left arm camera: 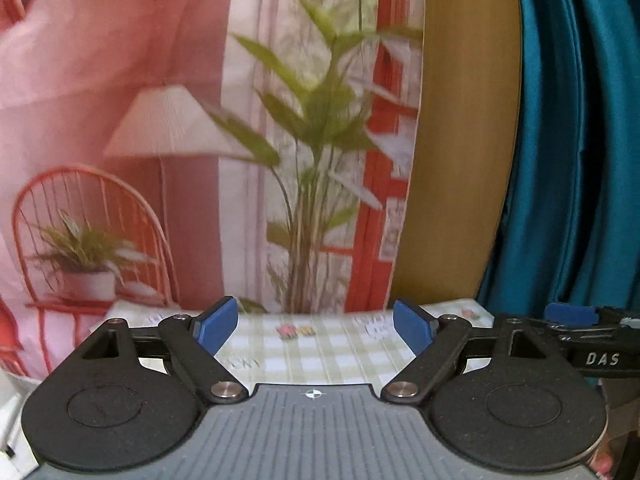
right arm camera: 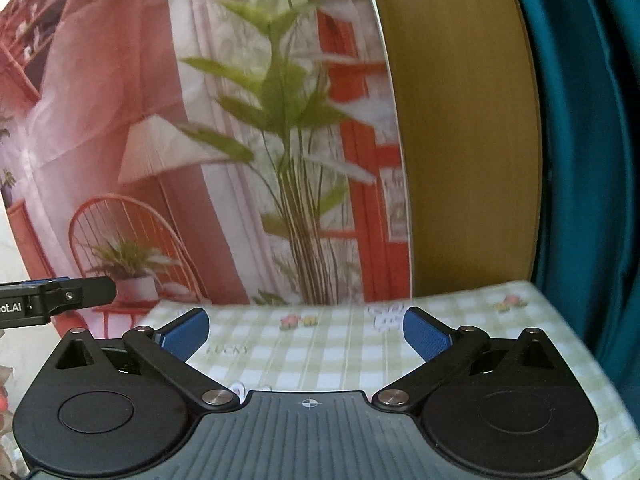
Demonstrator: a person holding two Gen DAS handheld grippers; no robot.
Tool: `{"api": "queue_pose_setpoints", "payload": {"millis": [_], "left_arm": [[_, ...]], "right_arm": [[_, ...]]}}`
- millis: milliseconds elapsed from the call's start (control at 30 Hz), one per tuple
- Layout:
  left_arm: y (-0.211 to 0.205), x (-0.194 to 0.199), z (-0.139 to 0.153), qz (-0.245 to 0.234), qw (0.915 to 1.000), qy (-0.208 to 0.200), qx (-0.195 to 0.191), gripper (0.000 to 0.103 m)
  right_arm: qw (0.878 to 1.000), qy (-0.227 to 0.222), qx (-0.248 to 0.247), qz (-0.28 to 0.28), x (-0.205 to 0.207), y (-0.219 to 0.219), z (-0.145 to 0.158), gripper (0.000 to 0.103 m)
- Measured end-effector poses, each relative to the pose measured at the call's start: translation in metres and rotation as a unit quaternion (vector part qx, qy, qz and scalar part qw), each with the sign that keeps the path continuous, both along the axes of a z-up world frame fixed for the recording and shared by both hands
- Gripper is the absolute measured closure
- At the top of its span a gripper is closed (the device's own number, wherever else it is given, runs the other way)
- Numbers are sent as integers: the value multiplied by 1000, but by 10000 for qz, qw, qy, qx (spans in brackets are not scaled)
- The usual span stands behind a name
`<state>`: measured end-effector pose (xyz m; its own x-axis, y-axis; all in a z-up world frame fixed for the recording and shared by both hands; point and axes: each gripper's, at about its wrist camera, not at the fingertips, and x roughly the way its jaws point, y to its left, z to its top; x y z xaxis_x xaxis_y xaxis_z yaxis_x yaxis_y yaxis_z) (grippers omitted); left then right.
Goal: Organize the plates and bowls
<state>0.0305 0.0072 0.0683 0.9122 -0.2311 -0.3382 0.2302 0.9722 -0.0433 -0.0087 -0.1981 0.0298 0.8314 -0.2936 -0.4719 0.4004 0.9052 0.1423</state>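
Hanging behind the desk [left arm camera: 332,354], a printed backdrop [left arm camera: 120,120] fills the left and shows one lamp, one wire chair holding one potted plant, and one tall leafy plant. Right of it stands a wooden panel [left arm camera: 460,140], then a teal curtain [left arm camera: 580,140]. The left gripper [left arm camera: 314,328] and right gripper [right arm camera: 306,330] both hover with fingers spread apart over the green checked tablecloth [right arm camera: 340,348], holding nothing. No plates or bowls show in either view.
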Motion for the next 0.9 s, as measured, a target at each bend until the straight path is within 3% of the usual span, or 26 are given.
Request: {"api": "queue_pose_setpoints", "payload": {"millis": [233,400,900], "left_arm": [[1,-25,38,158,9990,-424,58,16],[1,-40,57,321,9973,-640,171,16],[12,-59,74,781,9944,-700,125,16]], "right_arm": [[9989,-314,-329,-77,-13,14,51,0],[9978,-589,-298,-45,-27,18,81,0],[9953,-705,-647,-178,-43,35,109,0]]}}
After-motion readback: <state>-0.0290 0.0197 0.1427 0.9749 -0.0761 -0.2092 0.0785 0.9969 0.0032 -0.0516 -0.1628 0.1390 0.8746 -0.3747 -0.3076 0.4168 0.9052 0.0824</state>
